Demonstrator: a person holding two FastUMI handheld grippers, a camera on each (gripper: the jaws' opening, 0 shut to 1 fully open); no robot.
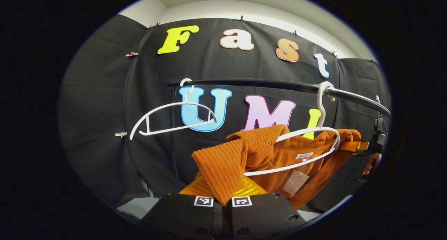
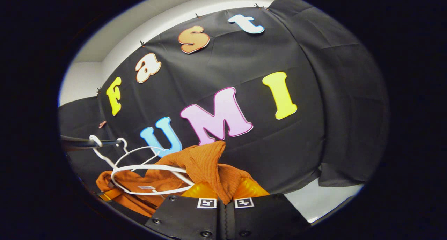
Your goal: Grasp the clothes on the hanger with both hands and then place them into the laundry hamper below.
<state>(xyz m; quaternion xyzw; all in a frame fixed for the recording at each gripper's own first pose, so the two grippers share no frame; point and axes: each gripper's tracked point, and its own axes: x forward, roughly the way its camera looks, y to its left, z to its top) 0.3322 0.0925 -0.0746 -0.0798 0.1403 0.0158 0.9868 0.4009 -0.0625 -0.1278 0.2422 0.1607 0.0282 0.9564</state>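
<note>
Sweater (image 1: 265, 152) was seen part-draped on a white hanger (image 1: 297, 163) hooked over the black rail (image 1: 265, 83), orange ribbed knit with a paper tag hanging inside. Left claw (image 1: 222, 194) was clamped on a ribbed fold of it, the cloth pinched between both fingers right at the camera. Right claw (image 2: 225, 197) was likewise closed on a ribbed fold of the sweater (image 2: 206, 166), in the right gripper view. In the left gripper view the other gripper (image 1: 375, 142) was seen at the far end of the garment, near the rail's end. Long axis of the garment was judged to run along the rail between the two claws, one claw at each end, so neither was nearer. The hanger (image 2: 146, 179) was still threaded through the neck, so the cloth would have to be pulled clear of it before being lowered. A second, bare hanger (image 1: 173, 118) was hung further along the rail. Hamper was not pictured; direction taken as down, per the task.
</note>
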